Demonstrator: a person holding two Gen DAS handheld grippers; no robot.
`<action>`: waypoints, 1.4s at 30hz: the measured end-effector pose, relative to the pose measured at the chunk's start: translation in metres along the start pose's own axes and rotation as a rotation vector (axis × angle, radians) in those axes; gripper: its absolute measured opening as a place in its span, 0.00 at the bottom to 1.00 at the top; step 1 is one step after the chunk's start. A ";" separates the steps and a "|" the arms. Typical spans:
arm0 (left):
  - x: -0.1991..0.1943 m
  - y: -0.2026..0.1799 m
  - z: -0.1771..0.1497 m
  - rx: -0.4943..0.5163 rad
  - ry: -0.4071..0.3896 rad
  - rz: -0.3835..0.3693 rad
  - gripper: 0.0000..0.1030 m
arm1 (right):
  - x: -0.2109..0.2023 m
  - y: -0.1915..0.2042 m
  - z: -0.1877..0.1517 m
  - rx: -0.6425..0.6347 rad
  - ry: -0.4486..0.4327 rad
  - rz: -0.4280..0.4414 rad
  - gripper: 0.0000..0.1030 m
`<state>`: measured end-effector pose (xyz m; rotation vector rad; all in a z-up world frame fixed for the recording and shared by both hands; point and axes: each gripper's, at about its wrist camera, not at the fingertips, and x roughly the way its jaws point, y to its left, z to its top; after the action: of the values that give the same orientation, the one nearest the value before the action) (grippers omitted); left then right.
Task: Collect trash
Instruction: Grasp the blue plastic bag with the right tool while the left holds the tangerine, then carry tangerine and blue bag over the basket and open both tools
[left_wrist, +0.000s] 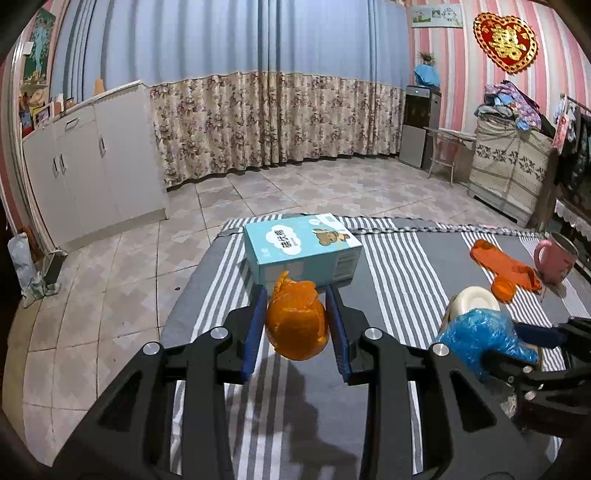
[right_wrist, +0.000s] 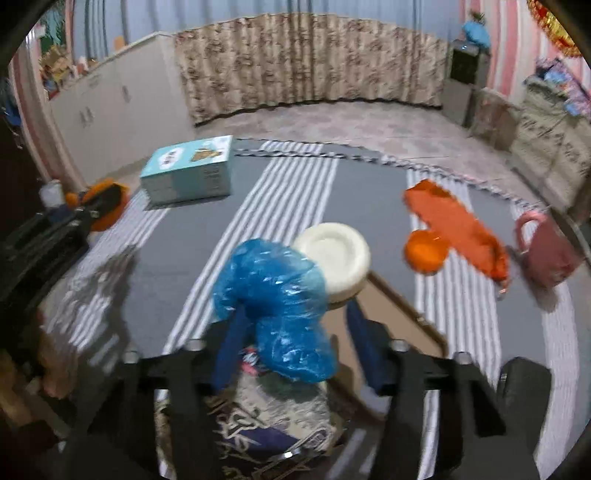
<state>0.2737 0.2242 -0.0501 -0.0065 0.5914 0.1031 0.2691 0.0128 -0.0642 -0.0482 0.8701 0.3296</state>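
My left hand-held gripper (left_wrist: 296, 301) is clamped on a piece of orange peel (left_wrist: 297, 325), both blue pads pressed to its sides, lifted off the striped cloth (left_wrist: 391, 258) that covers the worktop. The worktop's left edge runs just beside this hand-held gripper; beyond it the tiled floor (left_wrist: 110, 280) lies open as far as the white cabinet (left_wrist: 92, 162) and the flowered curtain (left_wrist: 273, 118).

Just ahead of the peel, at the far left corner of the worktop, stands the teal tissue box (left_wrist: 303, 251), its far side near the far edge. Between the box and the things on the right there is a wide bare stretch of cloth reaching to the far edge.

Further right, my right hand-held gripper (right_wrist: 291, 321) has crumpled blue plastic film (right_wrist: 273, 291) between its fingers; the wrist view is smeared, so I take it that the pads grip it, since the film hangs up off the cloth there. Just beyond the film, and touching it as far as I can tell, is a white round bowl-like thing (right_wrist: 332, 254). A brown board or box edge (right_wrist: 402, 314) lies under it, slanting toward the near edge.

Right again, an orange wrapper (right_wrist: 454, 225) lies flat on the cloth with a small orange cap-shaped piece (right_wrist: 424, 253) at its near left end. Near the right edge stands a pink mug (right_wrist: 546, 254), just beside the wrapper's near end.
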 end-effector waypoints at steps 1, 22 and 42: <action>0.000 -0.002 -0.001 0.004 0.007 0.001 0.31 | -0.004 -0.001 -0.001 -0.011 -0.009 0.012 0.23; -0.065 -0.178 0.013 0.069 -0.013 -0.240 0.31 | -0.186 -0.309 -0.091 0.308 -0.205 -0.361 0.14; -0.108 -0.475 -0.017 0.266 0.030 -0.593 0.31 | -0.229 -0.455 -0.149 0.496 -0.227 -0.525 0.13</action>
<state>0.2221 -0.2589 -0.0156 0.0744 0.6083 -0.5517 0.1597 -0.5056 -0.0286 0.2154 0.6634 -0.3705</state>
